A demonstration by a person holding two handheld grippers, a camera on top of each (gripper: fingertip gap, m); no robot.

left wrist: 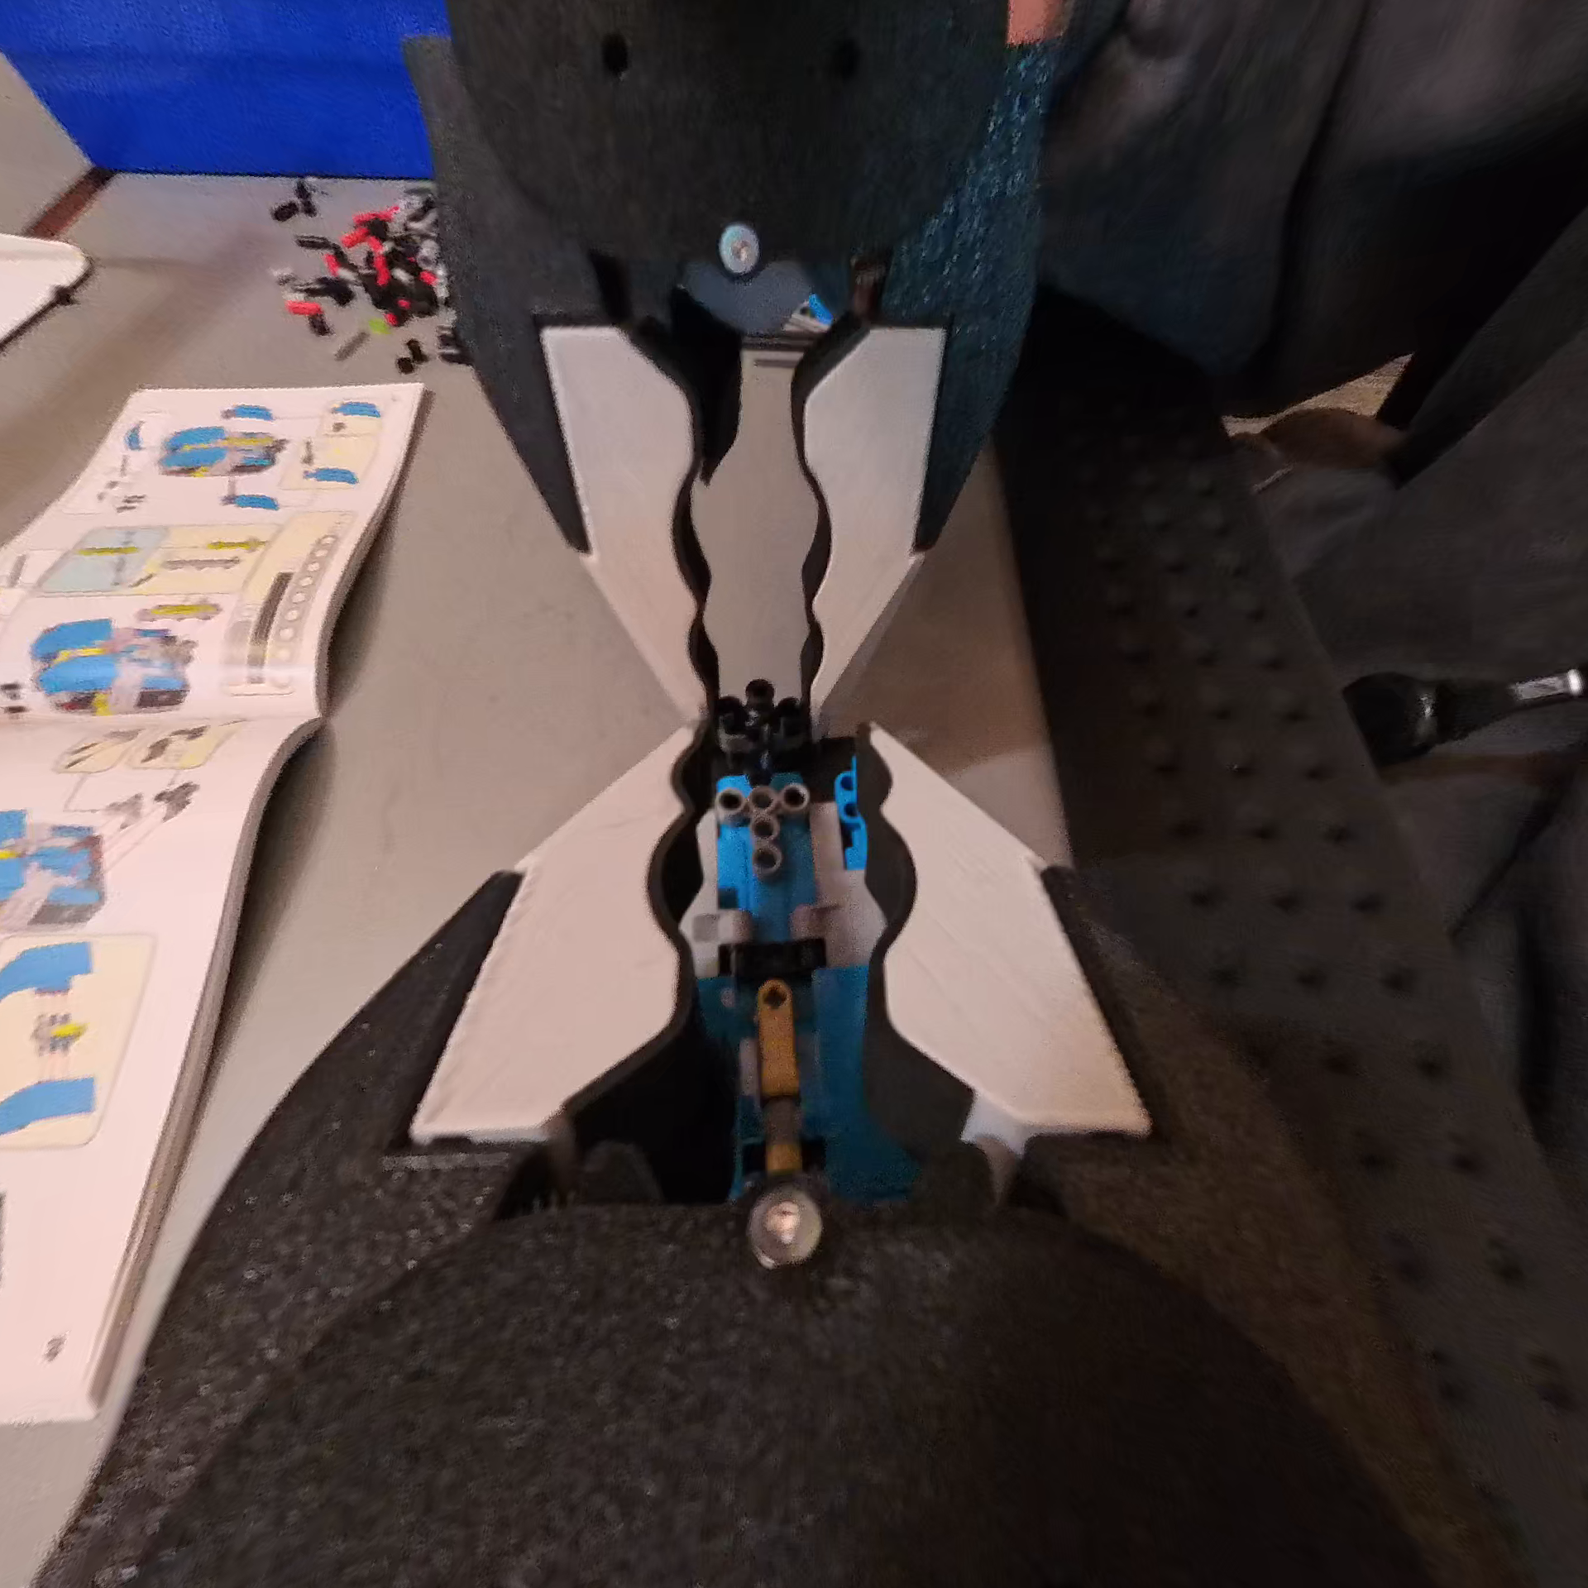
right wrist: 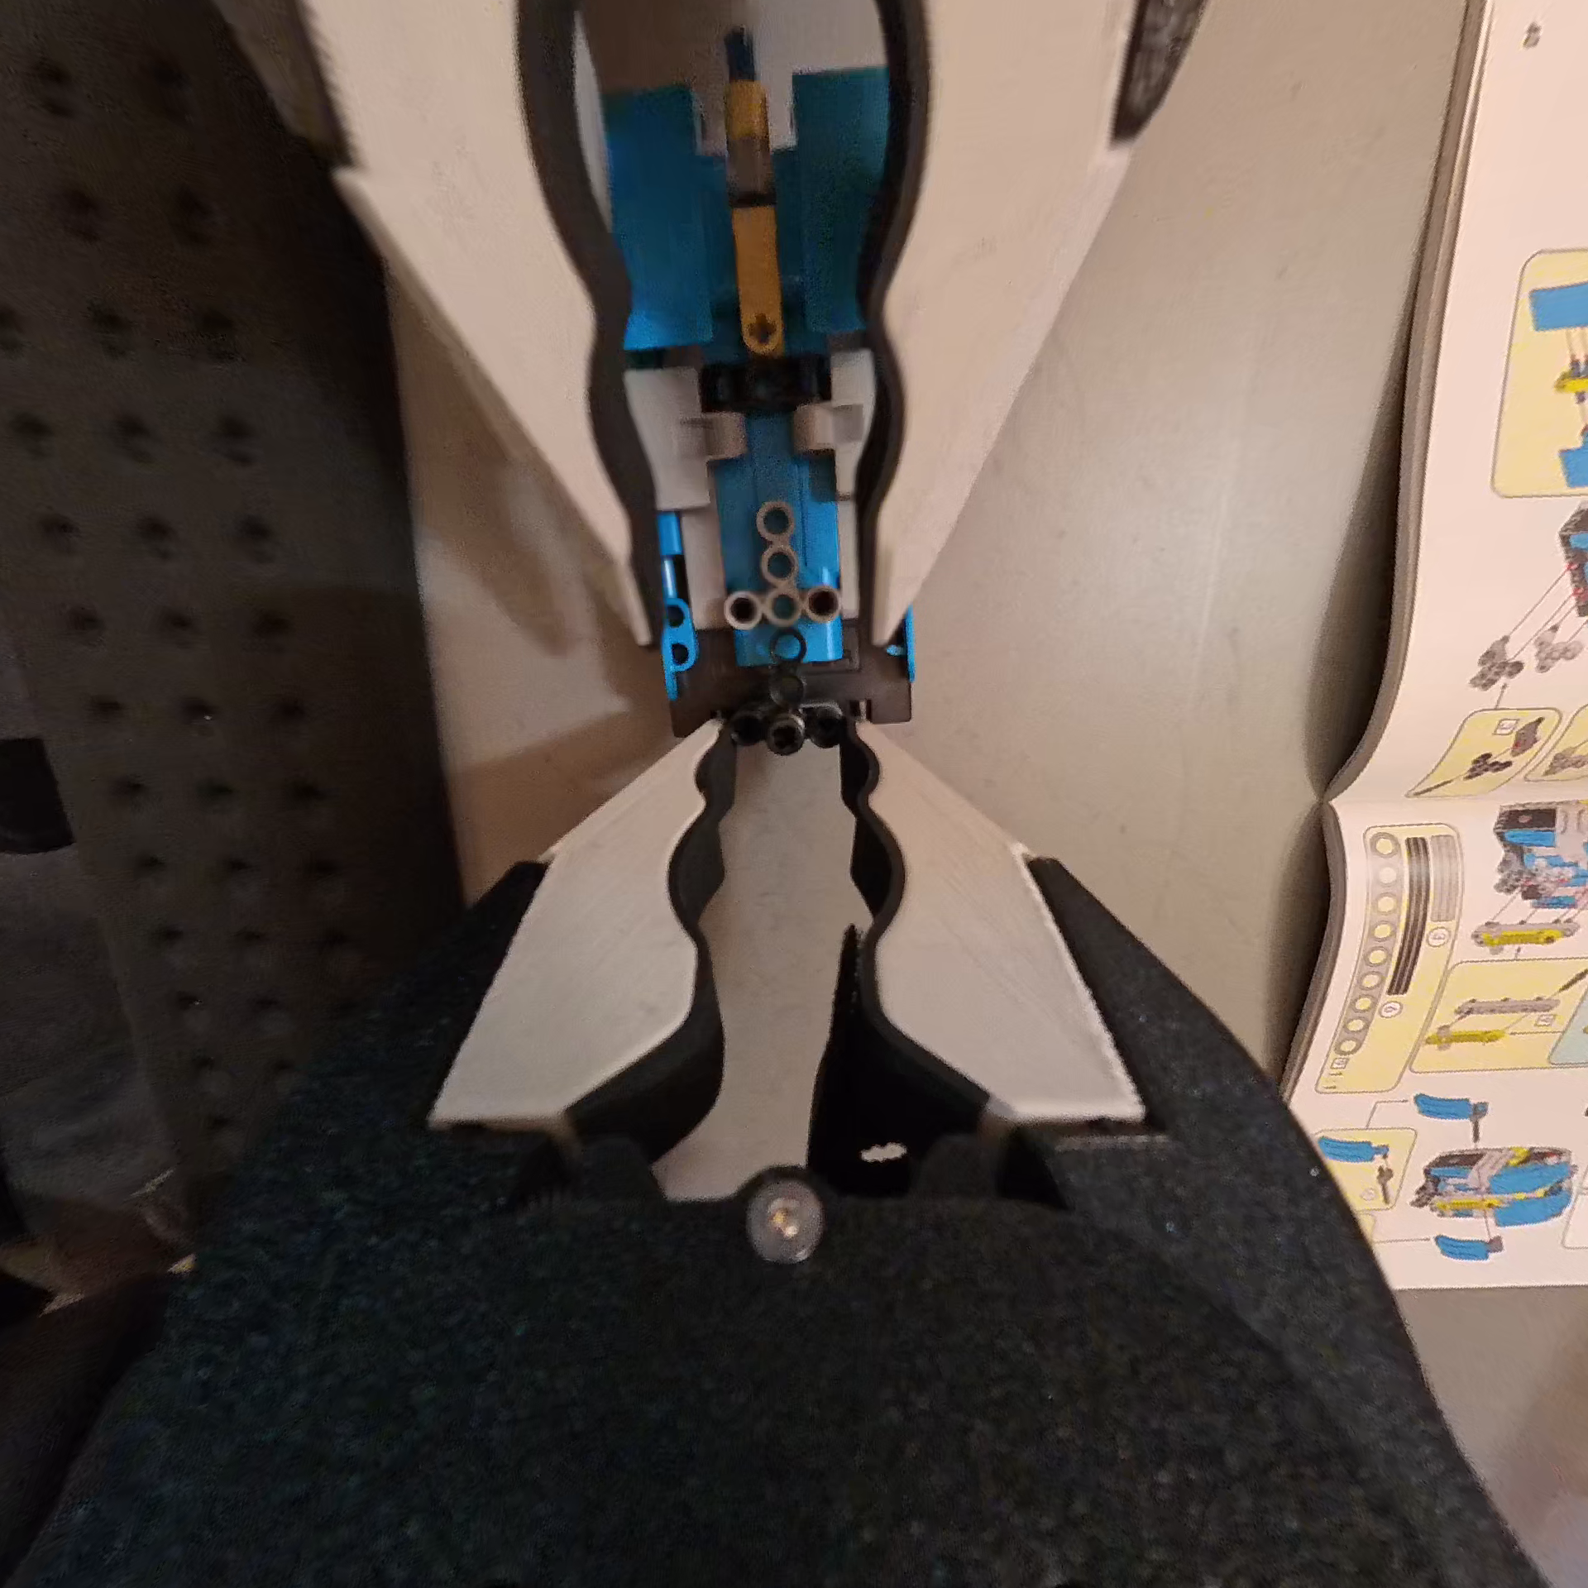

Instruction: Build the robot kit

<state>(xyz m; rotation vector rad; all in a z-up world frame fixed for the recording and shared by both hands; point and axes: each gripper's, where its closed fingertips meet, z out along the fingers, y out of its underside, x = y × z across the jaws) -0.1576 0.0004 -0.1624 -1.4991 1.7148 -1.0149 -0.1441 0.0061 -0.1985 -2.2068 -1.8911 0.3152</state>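
My left gripper (left wrist: 782, 735) is shut on a blue, white and black brick-built model (left wrist: 739, 868) that lies lengthwise between its white fingers. A yellow lever (left wrist: 778, 1048) runs along the model's middle. My right gripper (right wrist: 786, 739) faces it tip to tip and is shut on a small black connector piece (right wrist: 784, 732), which it holds against the model's near end (right wrist: 773, 636). The left wrist view shows the right gripper (left wrist: 760, 687) coming in from above with the black piece (left wrist: 760, 717) at its tips. The right wrist view shows the left gripper's fingers (right wrist: 481, 344) around the model (right wrist: 670, 215).
An open instruction booklet (left wrist: 172, 687) lies on the grey table (left wrist: 481, 601) and also shows in the right wrist view (right wrist: 1478, 859). A pile of small black and red parts (left wrist: 369, 266) lies behind it. A blue box (left wrist: 215, 77) stands at the back. A black perforated surface (left wrist: 1203, 773) flanks the grippers. Left and right tips are no more than a few centimetres apart. My left gripper's tips are some 7 centimeters from the yellow lever (left wrist: 778, 1048). The right camera catches it too, in the right wrist view (right wrist: 761, 252).
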